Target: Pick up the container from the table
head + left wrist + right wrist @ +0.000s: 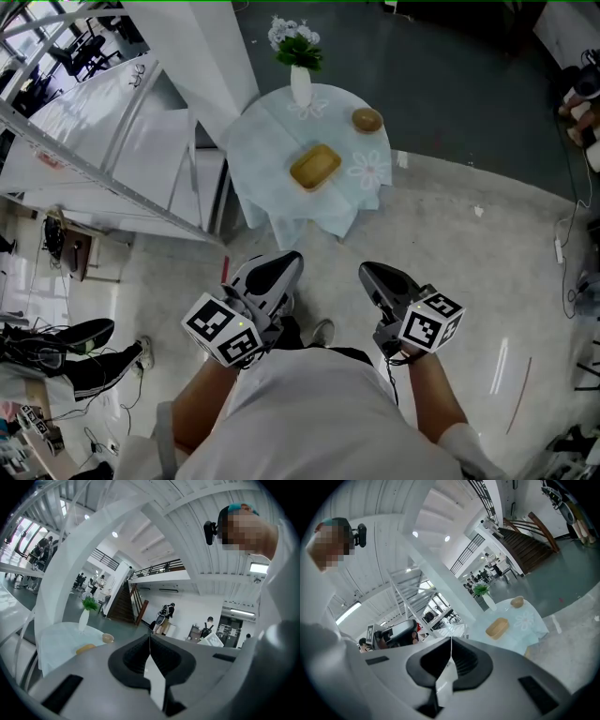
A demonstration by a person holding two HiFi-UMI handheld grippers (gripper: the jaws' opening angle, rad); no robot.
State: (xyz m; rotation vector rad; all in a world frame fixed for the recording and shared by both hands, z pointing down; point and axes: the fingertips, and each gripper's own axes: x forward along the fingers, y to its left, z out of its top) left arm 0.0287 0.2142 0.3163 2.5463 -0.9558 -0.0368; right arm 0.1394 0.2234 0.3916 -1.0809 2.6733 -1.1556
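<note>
While the container (315, 167) sat on the counter (255, 141), the left hand-held gripper (284, 265) and right hand-held gripper (373, 276) (both empty) were clenched, well short of it.

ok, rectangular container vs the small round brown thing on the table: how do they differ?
Shape: the rectangular container is a shallow open tray with rounded corners; the round brown thing is domed. Size: the container is clearly larger. Place: the container sits near the middle of the pale tablecloth, the round thing near its edge, right of the vase in the head view. Both rest flat on the cloth, apart from each other.
</note>
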